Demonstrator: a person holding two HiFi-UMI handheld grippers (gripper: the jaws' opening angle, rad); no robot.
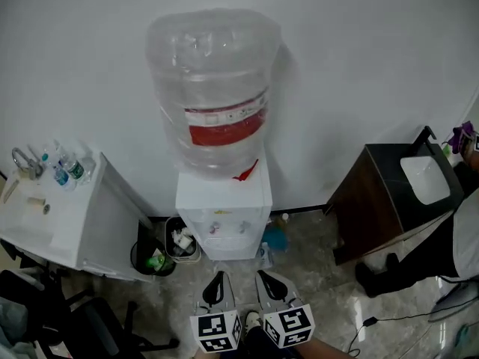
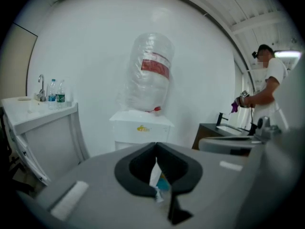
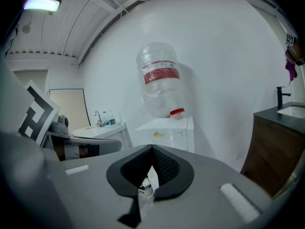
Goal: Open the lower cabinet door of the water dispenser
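Nearest to us, at the bottom of the head view, both hands hold their tools low and side by side. The marker cubes face us and the noses point forward, tipped slightly down. The left gripper point(image 1: 218, 277) has its jaws pressed together with nothing caught between them, and in its own view the two dark pads meet in a point. The right gripper point(image 1: 266, 278) is closed and empty in the same way, its pads tip to tip in its own view. The two noses sit near one another without touching.

Just beyond them, on the marbled floor, stands the water dispenser point(image 1: 224, 200), squarely ahead of both noses. Neither gripper touches it. The lower cabinet door point(image 1: 224, 251) lies on the dispenser's front face below the taps. From this steep angle we see only a thin strip of it, and in both gripper views the grey gripper bodies cover it. So we cannot say whether it is closed or ajar.

Left of the dispenser's foot sits a black bin point(image 1: 153, 259), and past that a white sink counter point(image 1: 82, 223). On the right stands a dark wooden vanity point(image 1: 370, 200).

Farther up, a large clear bottle point(image 1: 213, 88) with a red label sits inverted on the dispenser, against the white wall. In the left gripper view a person point(image 2: 269, 80) stands at the vanity.
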